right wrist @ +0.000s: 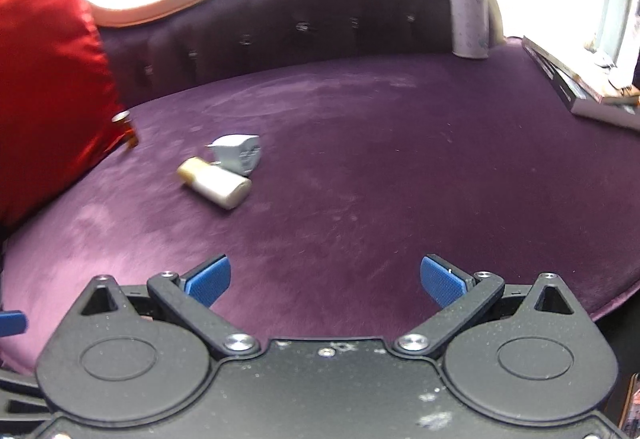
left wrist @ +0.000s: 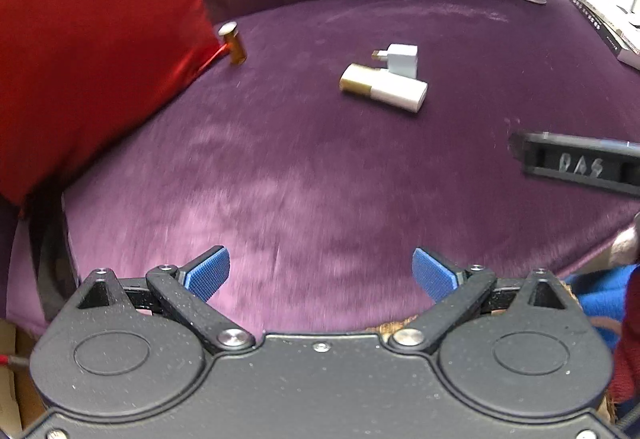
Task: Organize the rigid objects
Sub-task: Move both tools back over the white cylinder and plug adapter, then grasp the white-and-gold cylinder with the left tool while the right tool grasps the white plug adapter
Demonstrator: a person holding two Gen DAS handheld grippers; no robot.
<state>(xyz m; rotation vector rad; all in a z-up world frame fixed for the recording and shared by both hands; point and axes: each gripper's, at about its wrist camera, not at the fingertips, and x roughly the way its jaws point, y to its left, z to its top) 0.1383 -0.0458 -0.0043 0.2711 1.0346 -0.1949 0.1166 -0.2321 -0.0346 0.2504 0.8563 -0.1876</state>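
Purple velvet seat (right wrist: 380,143) carries your white charger (left wrist: 402,59) touching a gold-capped case (left wrist: 384,87); both grippers, left (left wrist: 320,273) and right (right wrist: 325,279), have released jaws.

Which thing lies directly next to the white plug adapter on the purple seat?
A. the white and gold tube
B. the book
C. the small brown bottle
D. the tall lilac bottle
A: the white and gold tube lies right against the white plug adapter in both views, while the other things are far off at the edges of the seat.
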